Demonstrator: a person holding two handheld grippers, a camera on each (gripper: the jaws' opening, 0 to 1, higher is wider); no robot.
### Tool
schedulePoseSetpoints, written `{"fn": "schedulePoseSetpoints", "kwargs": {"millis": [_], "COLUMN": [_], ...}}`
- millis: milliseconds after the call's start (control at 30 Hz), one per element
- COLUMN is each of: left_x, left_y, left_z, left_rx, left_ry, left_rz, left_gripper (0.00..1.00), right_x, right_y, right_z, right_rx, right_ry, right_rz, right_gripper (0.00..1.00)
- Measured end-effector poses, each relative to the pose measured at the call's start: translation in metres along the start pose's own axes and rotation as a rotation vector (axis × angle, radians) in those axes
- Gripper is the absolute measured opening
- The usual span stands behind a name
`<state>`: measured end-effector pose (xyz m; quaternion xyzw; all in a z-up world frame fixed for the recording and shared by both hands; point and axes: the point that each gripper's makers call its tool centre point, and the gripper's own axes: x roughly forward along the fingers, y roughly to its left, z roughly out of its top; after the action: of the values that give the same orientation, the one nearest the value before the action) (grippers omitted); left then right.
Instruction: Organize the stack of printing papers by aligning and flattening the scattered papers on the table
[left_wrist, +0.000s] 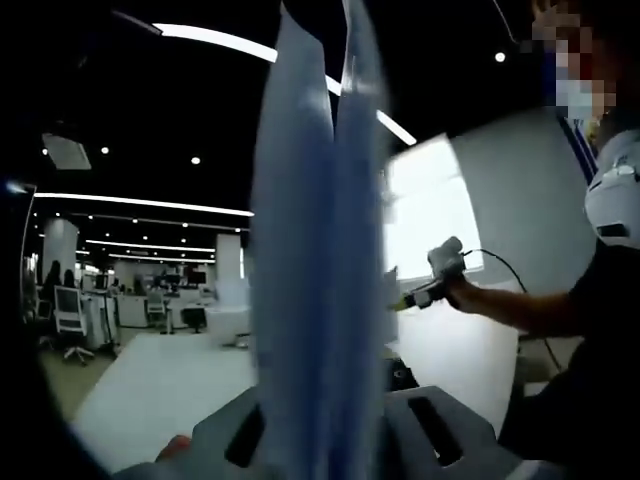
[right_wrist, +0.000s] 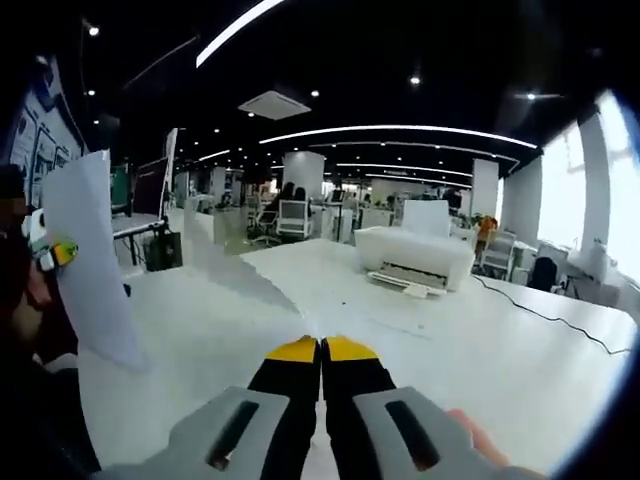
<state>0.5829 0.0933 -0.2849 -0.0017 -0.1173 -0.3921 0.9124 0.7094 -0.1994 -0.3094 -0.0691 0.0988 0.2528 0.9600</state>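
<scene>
Clamping upright sheets of paper edge-on between its jaws, the left gripper holds them above the white table, with the right gripper in a person's hand beyond. From the right gripper view, yellow-tipped jaws sit pressed together with nothing visible between them, the held sheets hang at left, and a white printer rests on the table.

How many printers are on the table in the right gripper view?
1: a white printer sits on the white table, ahead and right of the right gripper. Others may be hidden.

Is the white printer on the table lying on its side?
No, the printer stands upright on the table.
</scene>
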Motion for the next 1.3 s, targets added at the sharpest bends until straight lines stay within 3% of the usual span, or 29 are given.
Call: {"fn": "schedulePoseSetpoints", "kwargs": {"millis": [167, 400, 700, 900, 1300], "left_x": [0.0, -0.001, 0.0, 0.001, 0.003], "left_y": [0.001, 0.0, -0.001, -0.001, -0.002], "left_z": [0.0, 0.0, 0.002, 0.002, 0.001], "left_rx": [0.0, 0.0, 0.002, 0.003, 0.0], "left_ry": [0.0, -0.001, -0.002, -0.002, -0.001], "left_rz": [0.001, 0.0, -0.003, -0.004, -0.008], "left_gripper": [0.06, 0.06, 0.06, 0.06, 0.06], "right_x": [-0.007, -0.021, -0.037, -0.047, -0.058], "right_y": [0.011, 0.028, 0.042, 0.062, 0.073], "right_z": [0.014, 0.026, 0.053, 0.061, 0.082], "right_rx": [-0.048, -0.105, -0.147, -0.192, -0.321], "right_ry": [0.014, 0.093, 0.073, 0.102, 0.183], "right_rz": [0.008, 0.048, 0.06, 0.071, 0.068], "right_gripper": [0.0, 0.0, 0.0, 0.0, 0.0]}}
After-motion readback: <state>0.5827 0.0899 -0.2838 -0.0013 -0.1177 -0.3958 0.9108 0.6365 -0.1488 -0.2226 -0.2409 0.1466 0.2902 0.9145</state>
